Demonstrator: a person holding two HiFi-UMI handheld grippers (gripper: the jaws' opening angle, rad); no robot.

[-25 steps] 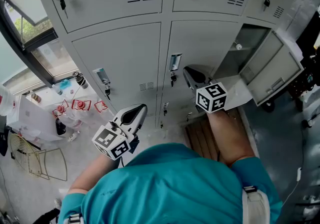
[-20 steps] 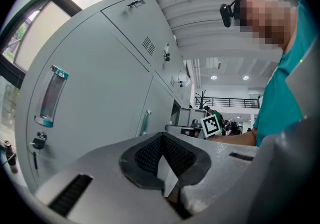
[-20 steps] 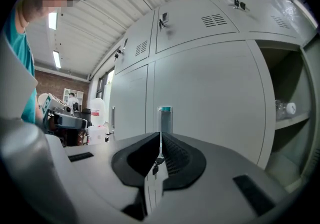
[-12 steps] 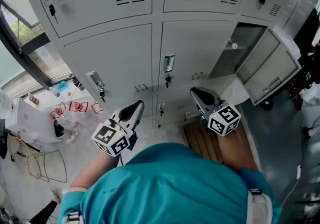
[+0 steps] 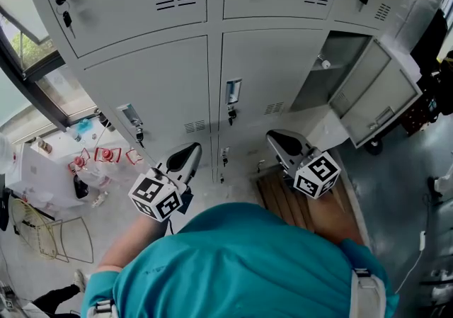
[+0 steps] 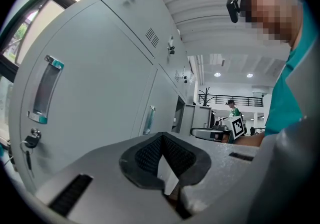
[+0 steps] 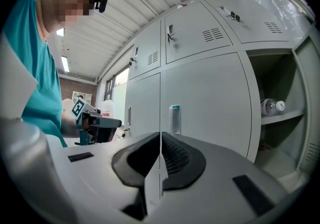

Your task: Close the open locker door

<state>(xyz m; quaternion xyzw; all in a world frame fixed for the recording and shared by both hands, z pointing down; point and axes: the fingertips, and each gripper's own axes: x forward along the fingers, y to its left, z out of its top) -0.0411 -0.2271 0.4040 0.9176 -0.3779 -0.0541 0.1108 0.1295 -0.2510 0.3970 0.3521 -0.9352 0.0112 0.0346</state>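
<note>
Lockers (image 5: 141, 76) fill the far side of my view. The one I care about is the open locker door (image 5: 386, 97), swung out at the far right, well to the right of the right claw (image 5: 277, 141). That claw is pinched together with nothing in it, and it points at the closed middle locker rather than at the door. The left claw (image 5: 187, 155) is likewise closed and empty, hanging at the left in front of another closed door. Neither touches anything. Beside the open door, the compartment (image 5: 329, 65) shows a bottle (image 7: 270, 106) lying on its shelf, though I cannot tell how close it sits to the front edge. I judge that the push has not begun, so the risks all lie ahead. If I bring the right claw across carelessly, it may strike the door's near edge and knock it wider instead of closing it. If I push close to the hinge, the door will barely swing and the claw may skid along the smooth metal. A hard shove could bounce the door back off the frame, unlatched. If the bottle sticks out past the shelf, the door would stop against it. The keys (image 5: 231, 115) hanging from the middle locker could also snag the claw on its way over.
</note>
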